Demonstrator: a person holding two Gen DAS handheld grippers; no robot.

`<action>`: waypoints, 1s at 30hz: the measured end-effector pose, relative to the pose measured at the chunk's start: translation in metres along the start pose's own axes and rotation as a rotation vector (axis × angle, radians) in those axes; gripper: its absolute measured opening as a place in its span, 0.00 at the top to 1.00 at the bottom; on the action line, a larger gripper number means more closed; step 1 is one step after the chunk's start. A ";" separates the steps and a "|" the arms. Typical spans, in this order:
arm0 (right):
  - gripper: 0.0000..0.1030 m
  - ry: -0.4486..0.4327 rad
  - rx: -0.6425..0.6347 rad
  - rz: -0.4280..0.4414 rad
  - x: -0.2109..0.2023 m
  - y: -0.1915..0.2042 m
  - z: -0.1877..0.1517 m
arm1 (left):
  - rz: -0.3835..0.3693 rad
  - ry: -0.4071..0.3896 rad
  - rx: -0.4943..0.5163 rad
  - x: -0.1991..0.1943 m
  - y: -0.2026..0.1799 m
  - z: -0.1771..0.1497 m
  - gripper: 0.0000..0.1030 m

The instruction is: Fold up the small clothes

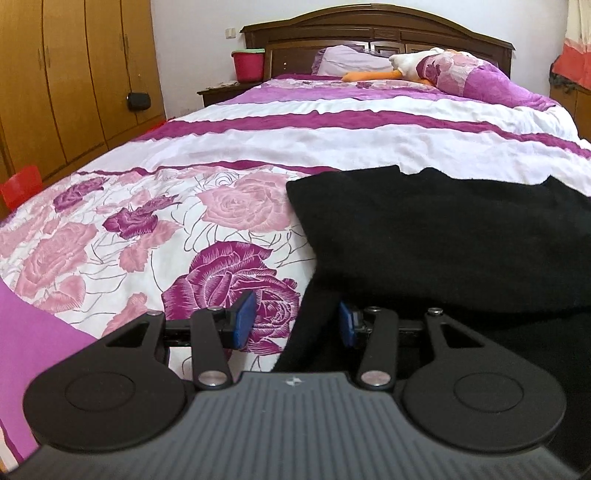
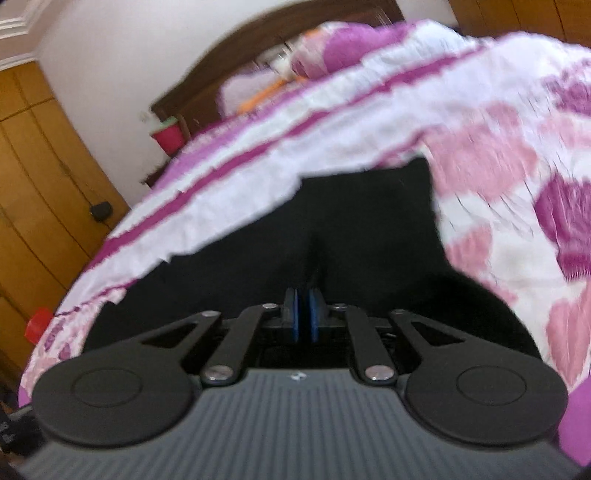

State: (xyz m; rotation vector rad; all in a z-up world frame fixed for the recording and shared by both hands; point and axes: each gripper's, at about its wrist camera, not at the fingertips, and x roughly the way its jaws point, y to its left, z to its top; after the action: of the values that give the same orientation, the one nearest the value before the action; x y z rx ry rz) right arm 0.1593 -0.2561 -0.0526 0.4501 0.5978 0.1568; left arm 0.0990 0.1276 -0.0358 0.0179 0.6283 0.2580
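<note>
A black garment (image 1: 443,236) lies on the floral bedspread (image 1: 147,221), on the right side of the left wrist view. My left gripper (image 1: 295,321) is open, with blue pads; a near edge of the black cloth runs between the jaws, closer to the right pad (image 1: 347,325). In the right wrist view, which is blurred and tilted, the same black garment (image 2: 332,221) fills the centre. My right gripper (image 2: 304,314) is shut, its blue pads pressed together on a fold of the black cloth.
A wooden headboard (image 1: 369,29), pillows and a stuffed toy (image 1: 424,62) are at the far end of the bed. A wooden wardrobe (image 1: 74,74) stands on the left. A red bucket (image 1: 247,64) sits on a nightstand, and a red object (image 1: 20,184) shows by the bed's left edge.
</note>
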 end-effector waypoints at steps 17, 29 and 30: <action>0.80 -0.009 -0.077 0.050 0.029 0.011 0.007 | 0.041 -0.027 0.011 0.002 -0.007 -0.005 0.48; 0.92 -0.108 -0.156 -0.077 0.009 -0.002 0.012 | 0.090 -0.034 0.053 0.008 -0.017 -0.009 0.46; 0.91 -0.084 -0.152 -0.096 0.016 -0.006 0.008 | 0.090 -0.035 0.054 0.008 -0.017 -0.009 0.46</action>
State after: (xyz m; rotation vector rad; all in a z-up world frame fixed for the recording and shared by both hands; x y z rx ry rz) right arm 0.1774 -0.2603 -0.0575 0.2785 0.5201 0.0910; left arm 0.1038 0.1126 -0.0497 0.1031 0.6007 0.3271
